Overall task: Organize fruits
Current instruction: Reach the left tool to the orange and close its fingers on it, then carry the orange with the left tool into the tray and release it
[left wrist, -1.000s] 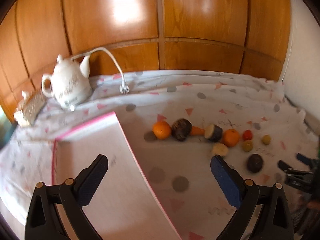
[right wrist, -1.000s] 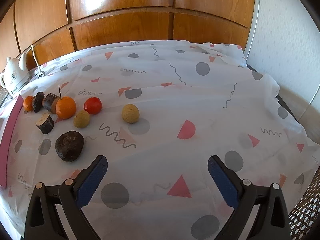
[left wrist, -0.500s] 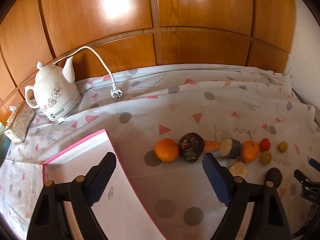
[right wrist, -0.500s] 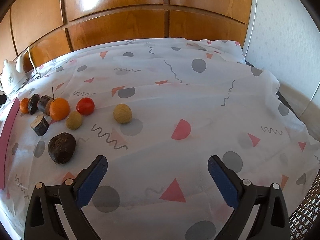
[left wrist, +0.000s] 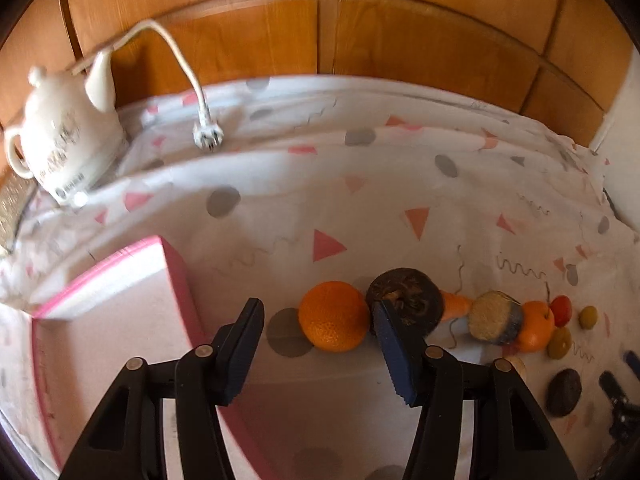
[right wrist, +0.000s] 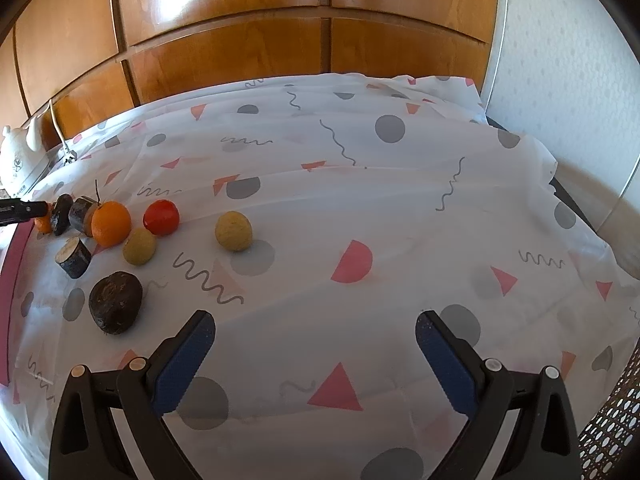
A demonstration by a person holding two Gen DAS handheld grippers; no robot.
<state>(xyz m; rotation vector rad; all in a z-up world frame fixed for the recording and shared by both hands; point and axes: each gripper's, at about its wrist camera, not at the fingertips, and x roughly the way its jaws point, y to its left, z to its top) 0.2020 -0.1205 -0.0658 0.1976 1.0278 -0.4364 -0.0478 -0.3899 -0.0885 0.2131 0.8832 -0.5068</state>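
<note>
In the left wrist view my left gripper (left wrist: 320,326) is open, its fingers either side of an orange (left wrist: 334,316) on the cloth; the right finger overlaps a dark round fruit (left wrist: 412,300). Further right lie a cut purple piece (left wrist: 496,318), a second orange (left wrist: 534,326), a red tomato (left wrist: 561,310), small yellow fruits and a dark lump (left wrist: 564,392). In the right wrist view my right gripper (right wrist: 314,344) is open and empty above bare cloth. The second orange (right wrist: 111,223), the tomato (right wrist: 161,217), a yellow fruit (right wrist: 233,230) and the dark lump (right wrist: 115,303) lie to its left.
A white-and-pink box (left wrist: 112,320) lies left of the left gripper. A white kettle (left wrist: 60,144) with its cord and plug (left wrist: 208,136) stands at the back left against wooden panels. The table's right edge drops off near a wall (right wrist: 568,80).
My left gripper has moved forward and down to the row of fruit, and its jaws have narrowed around the first orange. The right gripper has barely moved.
</note>
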